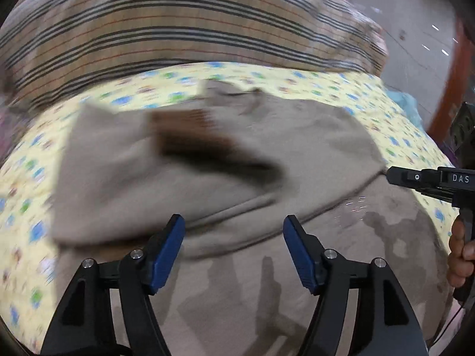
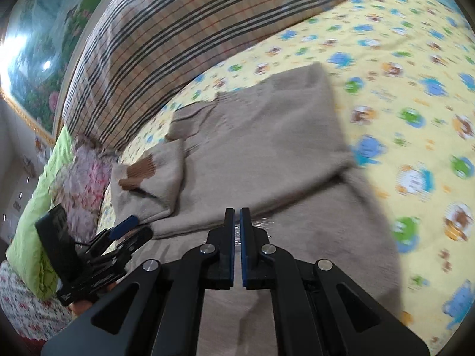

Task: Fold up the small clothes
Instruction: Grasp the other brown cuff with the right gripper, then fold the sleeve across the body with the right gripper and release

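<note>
While the left claw [image 1: 234, 231] gapes, the right claw [image 2: 237, 216] pinches the sweater [image 2: 261, 148].

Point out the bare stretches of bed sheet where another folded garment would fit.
Free: the yellow sheet to the right of the beige sweater, and a narrower strip between its top edge and the striped blanket. Crowded: the left side, where the folded sleeve, floral bedding and left tongs sit close.

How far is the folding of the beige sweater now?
Done: one sleeve lies folded over the beige sweater. In hand: the right hand-held gripper is shut at the sweater's edge; the left hand-held gripper hovers open, holding nothing. Left: the lower half is unfolded.
</note>
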`<state>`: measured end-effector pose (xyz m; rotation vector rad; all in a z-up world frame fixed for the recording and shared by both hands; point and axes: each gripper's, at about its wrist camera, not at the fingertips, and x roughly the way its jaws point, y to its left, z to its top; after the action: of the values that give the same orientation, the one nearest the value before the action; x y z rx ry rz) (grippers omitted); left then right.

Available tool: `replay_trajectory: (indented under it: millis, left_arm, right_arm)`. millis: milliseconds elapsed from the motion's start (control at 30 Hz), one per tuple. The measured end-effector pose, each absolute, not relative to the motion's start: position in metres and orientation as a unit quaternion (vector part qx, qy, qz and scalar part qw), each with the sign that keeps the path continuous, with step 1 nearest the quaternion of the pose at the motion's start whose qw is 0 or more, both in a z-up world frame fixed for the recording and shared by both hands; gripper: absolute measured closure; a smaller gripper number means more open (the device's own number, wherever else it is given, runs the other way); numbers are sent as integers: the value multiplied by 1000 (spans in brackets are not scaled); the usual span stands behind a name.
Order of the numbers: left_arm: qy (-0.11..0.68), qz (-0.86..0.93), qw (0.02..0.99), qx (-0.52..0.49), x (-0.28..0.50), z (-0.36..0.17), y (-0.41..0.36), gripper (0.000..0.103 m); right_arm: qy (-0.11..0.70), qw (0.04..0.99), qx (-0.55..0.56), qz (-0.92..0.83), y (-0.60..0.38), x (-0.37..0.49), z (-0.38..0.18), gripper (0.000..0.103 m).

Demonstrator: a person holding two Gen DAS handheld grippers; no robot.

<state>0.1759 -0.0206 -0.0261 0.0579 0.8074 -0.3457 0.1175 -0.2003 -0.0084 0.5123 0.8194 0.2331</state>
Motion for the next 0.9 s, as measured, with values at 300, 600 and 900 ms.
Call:
replay_trajectory:
  millis: [300,600,900]
  left_arm:
    - [409,0,909,-81,186,-39,112,25]
    - [429,37,900,-63,204,-57,114,25]
    - [421,77,901,-72,225,-55,114,25]
  right_arm:
    - [409,887,129,172,-94,158,-5,71]
    - [358,912,-106,168,-2,184,-3,27]
    - [336,930,-44,145,-26,218,16,97]
